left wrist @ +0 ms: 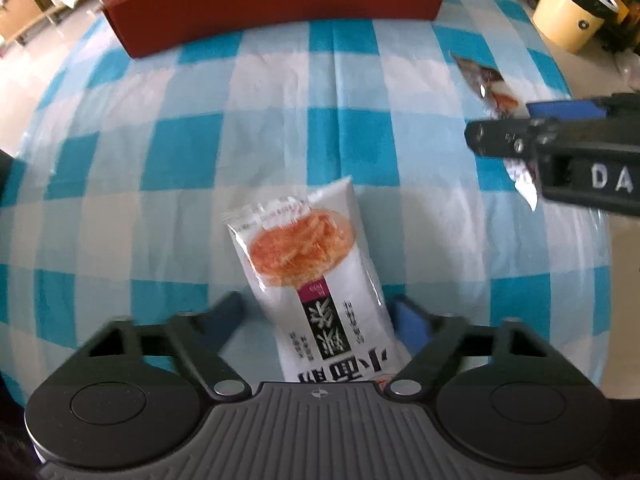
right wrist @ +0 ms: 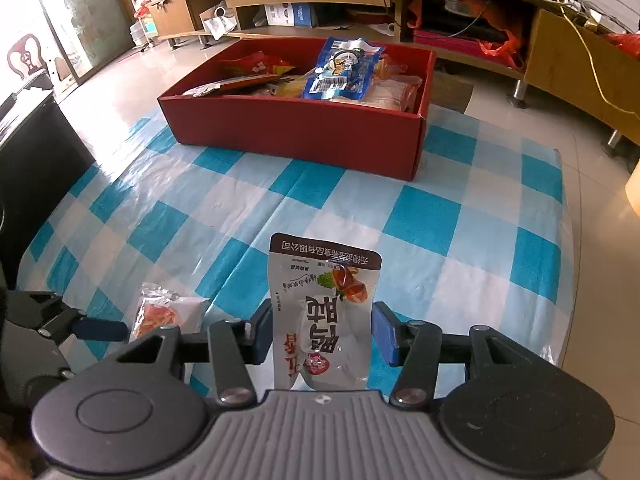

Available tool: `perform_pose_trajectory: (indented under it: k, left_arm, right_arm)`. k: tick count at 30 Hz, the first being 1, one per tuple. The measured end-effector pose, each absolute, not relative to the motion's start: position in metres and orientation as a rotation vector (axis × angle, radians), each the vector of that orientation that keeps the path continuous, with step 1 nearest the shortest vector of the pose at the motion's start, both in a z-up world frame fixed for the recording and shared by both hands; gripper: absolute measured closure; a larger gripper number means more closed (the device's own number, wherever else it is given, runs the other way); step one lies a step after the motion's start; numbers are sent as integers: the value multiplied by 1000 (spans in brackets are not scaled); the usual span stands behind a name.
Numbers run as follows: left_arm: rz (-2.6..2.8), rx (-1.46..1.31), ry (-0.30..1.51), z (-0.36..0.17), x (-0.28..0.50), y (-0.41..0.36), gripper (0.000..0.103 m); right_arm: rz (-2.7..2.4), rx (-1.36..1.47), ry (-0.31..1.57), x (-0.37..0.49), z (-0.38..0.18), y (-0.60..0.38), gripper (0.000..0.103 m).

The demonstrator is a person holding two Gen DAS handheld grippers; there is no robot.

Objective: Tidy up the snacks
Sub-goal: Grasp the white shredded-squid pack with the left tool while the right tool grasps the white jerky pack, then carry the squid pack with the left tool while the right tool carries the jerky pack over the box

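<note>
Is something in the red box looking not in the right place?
Yes. In the red box, the blue packet stands tilted on top of the other snacks, sticking up above the box's rim instead of lying flat.

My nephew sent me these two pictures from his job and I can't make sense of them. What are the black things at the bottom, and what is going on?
Each picture comes from a camera on a hand-held gripper, looking along its two fingers. One view shows the left gripper with its jaws around a white snack packet lying on the blue checked cloth; whether it is pinched yet is unclear. The other shows the right gripper shut on a grey packet. Beyond stands a red box already holding snacks, such as a blue packet.
</note>
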State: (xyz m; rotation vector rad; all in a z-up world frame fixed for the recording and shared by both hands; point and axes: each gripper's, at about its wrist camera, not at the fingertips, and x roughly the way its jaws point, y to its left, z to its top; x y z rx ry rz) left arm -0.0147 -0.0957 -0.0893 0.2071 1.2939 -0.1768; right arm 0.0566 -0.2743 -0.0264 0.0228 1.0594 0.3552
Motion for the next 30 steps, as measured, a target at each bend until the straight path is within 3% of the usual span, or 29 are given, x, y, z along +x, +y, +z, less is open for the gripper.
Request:
perform_pose_trajectory:
  k: [3,9,30]
  left_arm:
    - [-175,211,1291,-85,-16,-96,41]
    - [-175,224,1274,-76,-16,-95,47]
    - [-115,177,1097,-27,34,-86,49]
  right_arm:
    - [365,20,1055,56,-25,-273,55]
    - [360,13,1039,58,-22,-271,55]
    - [324,19,997,77,-10,-267,55]
